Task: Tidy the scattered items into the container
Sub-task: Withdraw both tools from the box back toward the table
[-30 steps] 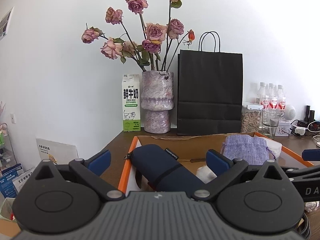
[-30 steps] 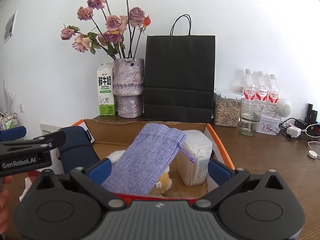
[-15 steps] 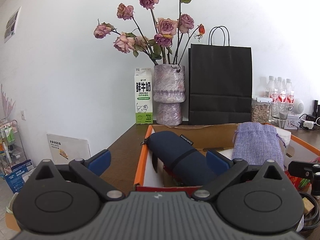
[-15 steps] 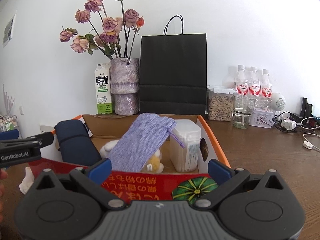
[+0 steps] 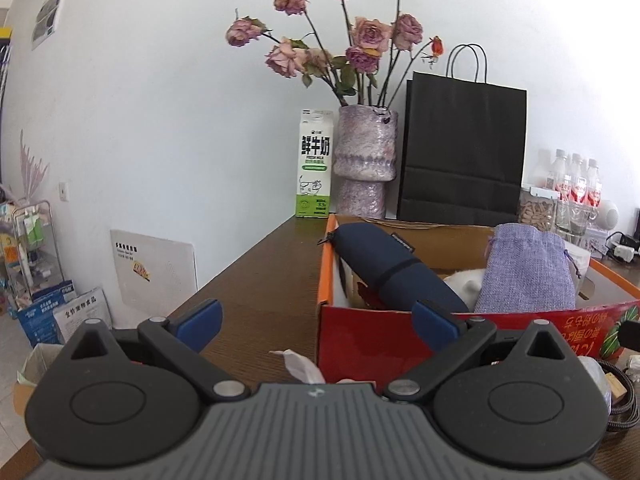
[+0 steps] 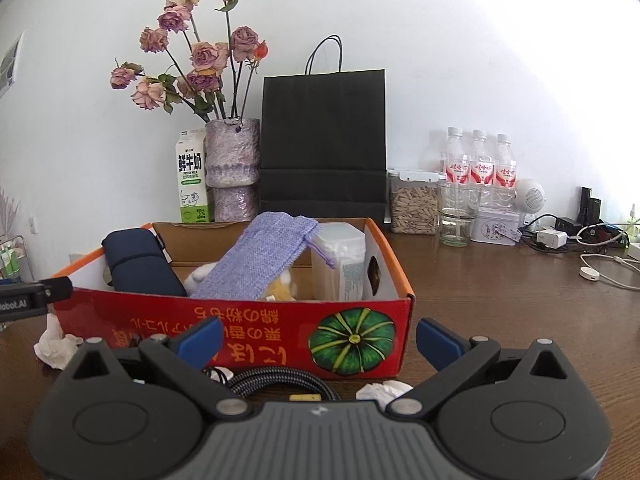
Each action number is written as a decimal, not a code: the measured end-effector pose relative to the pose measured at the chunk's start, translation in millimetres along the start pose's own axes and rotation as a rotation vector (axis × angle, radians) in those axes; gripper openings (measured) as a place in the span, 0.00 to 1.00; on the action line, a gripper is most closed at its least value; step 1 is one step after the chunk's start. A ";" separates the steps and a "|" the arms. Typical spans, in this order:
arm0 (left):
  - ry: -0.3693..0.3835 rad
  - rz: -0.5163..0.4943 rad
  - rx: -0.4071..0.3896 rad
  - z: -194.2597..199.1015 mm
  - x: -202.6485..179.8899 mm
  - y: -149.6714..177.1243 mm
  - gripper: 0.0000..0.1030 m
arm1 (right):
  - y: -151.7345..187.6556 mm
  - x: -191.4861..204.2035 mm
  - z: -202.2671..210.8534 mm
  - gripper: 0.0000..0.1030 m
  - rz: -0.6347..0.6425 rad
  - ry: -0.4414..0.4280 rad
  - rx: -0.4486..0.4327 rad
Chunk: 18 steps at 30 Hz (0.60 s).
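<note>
Nearest the cameras, both grippers hang low over the desk (image 6: 500, 300) with their blue pads spread wide and nothing between them: the left gripper (image 5: 318, 322) in front of the box's left front corner, the right gripper (image 6: 320, 338) in front of its red front wall.

Just in front of the box (image 6: 248, 320), scattered things lie on the desk: a braided cable (image 6: 276, 382) coiled against the front wall, a crumpled white tissue (image 6: 384, 392) to its right, another tissue (image 6: 54, 346) off the box's left front corner, and a small wooden block (image 5: 616, 386) near the cable in the left wrist view.

The box itself is cardboard with orange rims and a green pumpkin printed on its red front. Inside it, a dark blue case (image 6: 140, 264) leans along the left wall, a purple cloth pouch (image 6: 260, 258) lies tilted across the middle over a white and yellow soft toy (image 6: 280, 286), and a clear plastic tub (image 6: 340, 264) stands at the right wall, touching the pouch's drawstring end.

Behind the box, against the wall, stand a milk carton (image 6: 192, 176), a vase (image 6: 232, 168) of dried roses, and a black paper bag (image 6: 324, 140). To the right of the bag sit a jar of seeds (image 6: 414, 208), a glass (image 6: 454, 220), three bottles (image 6: 480, 164), a small tin (image 6: 494, 226) and chargers with cords.
</note>
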<state>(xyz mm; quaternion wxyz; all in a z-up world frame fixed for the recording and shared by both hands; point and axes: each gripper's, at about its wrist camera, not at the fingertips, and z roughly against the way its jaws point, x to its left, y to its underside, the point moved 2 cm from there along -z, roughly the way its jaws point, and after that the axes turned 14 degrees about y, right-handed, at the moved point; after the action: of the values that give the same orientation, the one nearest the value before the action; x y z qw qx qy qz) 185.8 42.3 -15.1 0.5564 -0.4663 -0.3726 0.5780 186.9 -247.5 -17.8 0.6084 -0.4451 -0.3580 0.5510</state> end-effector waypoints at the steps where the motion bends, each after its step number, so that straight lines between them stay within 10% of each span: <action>1: -0.003 0.010 0.005 1.5 2.0 0.7 1.00 | 1.1 -0.9 1.6 1.00 0.000 0.003 -0.001; 18: -0.019 0.016 0.082 28.3 11.7 10.7 1.00 | 17.3 -14.2 30.3 1.00 0.033 -0.005 0.014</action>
<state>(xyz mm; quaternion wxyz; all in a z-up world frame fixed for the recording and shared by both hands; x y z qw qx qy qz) 156.2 55.3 -18.6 0.5668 -0.4406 -0.3503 0.6017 150.8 -257.1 -22.7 0.6013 -0.4453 -0.3482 0.5648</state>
